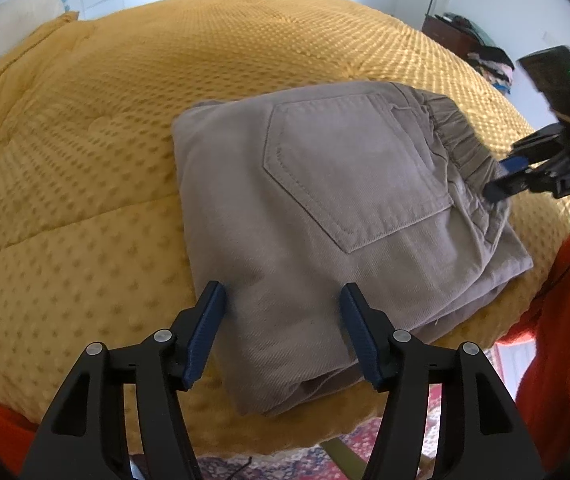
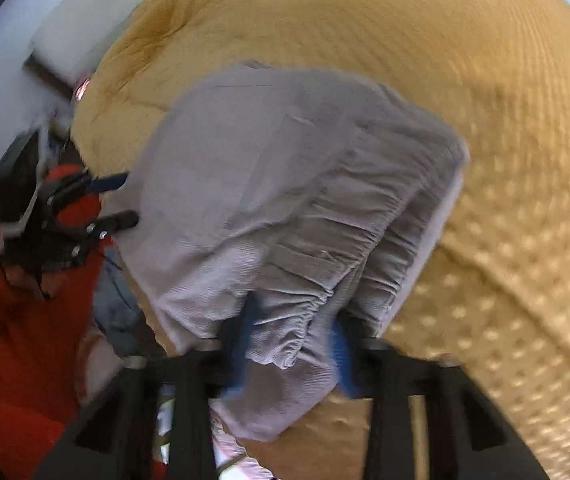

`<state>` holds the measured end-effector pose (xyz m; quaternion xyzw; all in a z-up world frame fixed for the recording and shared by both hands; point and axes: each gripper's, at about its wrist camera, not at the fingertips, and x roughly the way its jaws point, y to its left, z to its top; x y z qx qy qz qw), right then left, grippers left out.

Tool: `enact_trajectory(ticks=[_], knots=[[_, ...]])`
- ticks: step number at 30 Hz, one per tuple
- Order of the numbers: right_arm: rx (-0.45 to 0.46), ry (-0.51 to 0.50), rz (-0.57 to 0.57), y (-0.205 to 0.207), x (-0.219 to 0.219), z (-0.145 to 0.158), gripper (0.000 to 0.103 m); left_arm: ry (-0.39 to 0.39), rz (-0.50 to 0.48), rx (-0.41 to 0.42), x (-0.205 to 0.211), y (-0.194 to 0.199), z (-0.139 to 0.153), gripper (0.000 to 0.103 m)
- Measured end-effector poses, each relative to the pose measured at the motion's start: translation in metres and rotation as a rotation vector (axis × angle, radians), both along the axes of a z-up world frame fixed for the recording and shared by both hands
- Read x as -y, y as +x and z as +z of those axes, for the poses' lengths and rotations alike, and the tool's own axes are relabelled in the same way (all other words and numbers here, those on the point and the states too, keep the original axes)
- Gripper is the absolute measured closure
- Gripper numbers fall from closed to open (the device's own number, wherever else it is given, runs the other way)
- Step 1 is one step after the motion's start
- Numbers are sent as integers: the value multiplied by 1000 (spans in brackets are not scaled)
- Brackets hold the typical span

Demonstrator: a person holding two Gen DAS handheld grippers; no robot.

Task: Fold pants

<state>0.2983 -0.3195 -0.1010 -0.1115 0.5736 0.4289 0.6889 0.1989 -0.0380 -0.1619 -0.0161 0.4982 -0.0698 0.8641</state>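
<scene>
The grey-taupe pants (image 1: pixel 345 216) lie folded into a thick rectangle on the mustard bedspread (image 1: pixel 85 160), back pocket up, elastic waistband at the right. My left gripper (image 1: pixel 283 300) is open, its fingers astride the near edge of the stack with nothing between them. My right gripper (image 1: pixel 501 178) reaches in from the right at the waistband. In the blurred right wrist view the pants (image 2: pixel 285 200) fill the middle and the right gripper (image 2: pixel 293 344) has the gathered waistband between its blue pads; the left gripper (image 2: pixel 121 200) shows open at the far side.
The bed's near edge curves just below the pants, with a patterned rug (image 1: pixel 365 444) on the floor. My orange sleeves (image 1: pixel 557 340) show at the right and lower left. A dark dresser with clothes (image 1: pixel 469 44) stands at the back right by white walls.
</scene>
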Motion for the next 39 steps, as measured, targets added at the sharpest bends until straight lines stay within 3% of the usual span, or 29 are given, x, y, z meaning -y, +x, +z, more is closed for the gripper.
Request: enact_trajectory(ticks=[4, 7, 9, 12, 15, 17, 20, 24, 27, 32, 33, 36, 39], knots=[[55, 76, 33, -21, -5, 53, 86, -82, 57, -4, -17, 0, 13, 47], [16, 200, 25, -41, 7, 78, 86, -110, 68, 60, -23, -7, 34, 47], [-33, 239, -45, -47, 30, 61, 88, -96, 53, 81, -20, -10, 37, 47], [-109, 69, -265, -42, 69, -18, 84, -43, 12, 15, -7, -4, 17, 47], [-161, 123, -395, -41, 85, -31, 73, 20, 12, -38, -2, 0, -3, 46], [-91, 92, -405, -45, 83, -10, 63, 5, 24, -44, -5, 1, -3, 46], [117, 36, -380, -48, 73, 38, 63, 3, 33, -44, -5, 5, -1, 46], [274, 108, -375, -33, 58, 83, 63, 45, 29, -42, 3, 5, -3, 46], [279, 126, -402, -18, 38, 72, 61, 45, 28, -43, 2, 4, -2, 46], [112, 0, -523, 10, 27, -11, 64, 61, 14, -31, 5, 2, -2, 45], [128, 14, -546, 7, 29, -15, 63, 72, 11, -28, 6, 2, -1, 45], [166, 22, -571, -6, 28, 3, 63, 78, 12, -32, 5, 2, -1, 45], [176, 116, -553, -34, 37, 37, 64, 49, 21, -39, 0, 2, 3, 47]])
